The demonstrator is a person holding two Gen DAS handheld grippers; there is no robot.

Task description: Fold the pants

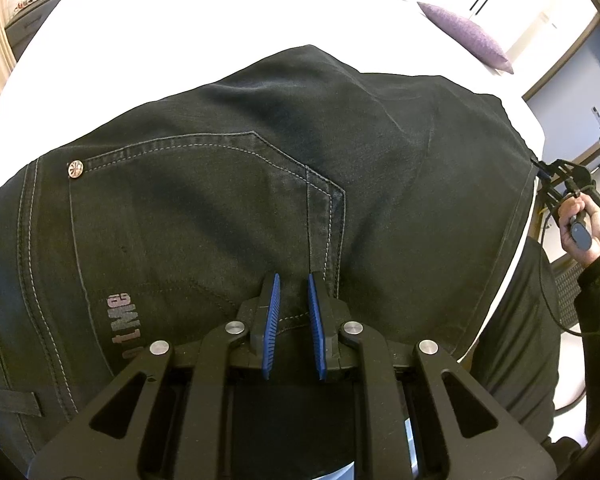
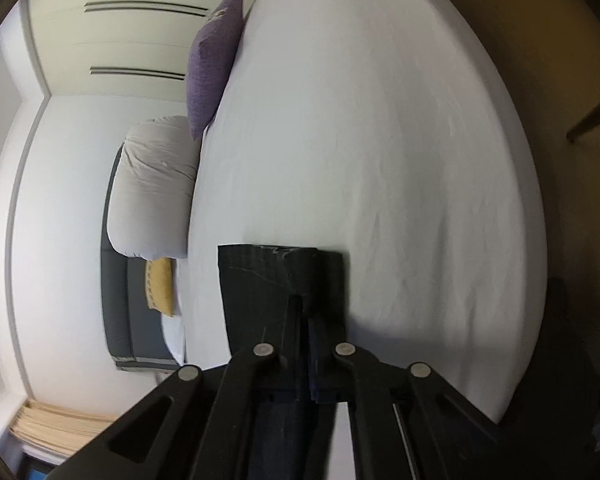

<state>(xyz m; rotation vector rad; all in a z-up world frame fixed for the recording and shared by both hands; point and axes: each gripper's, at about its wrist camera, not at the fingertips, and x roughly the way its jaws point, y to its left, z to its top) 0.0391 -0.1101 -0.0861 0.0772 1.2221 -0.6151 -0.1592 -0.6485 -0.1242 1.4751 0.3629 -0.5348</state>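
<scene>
Black pants [image 1: 260, 168] are spread on a white bed [image 1: 180, 40], rear pocket and rivet upward. The left gripper [image 1: 294, 300] is pressed into the fabric near the pocket seam, its blue pads nearly together on a pinch of cloth. The right gripper [image 2: 305, 312] is seen clamped on a hem at the bed's edge. A purple pillow [image 2: 214, 60] is seen beyond.

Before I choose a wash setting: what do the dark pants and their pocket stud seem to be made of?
The pants look like black denim: a matte, faintly faded twill surface with pale contrast topstitching around the pocket. The stud looks like metal, coppery and shiny, with an embossed pattern. The fibre blend can't be told from the look.
</scene>
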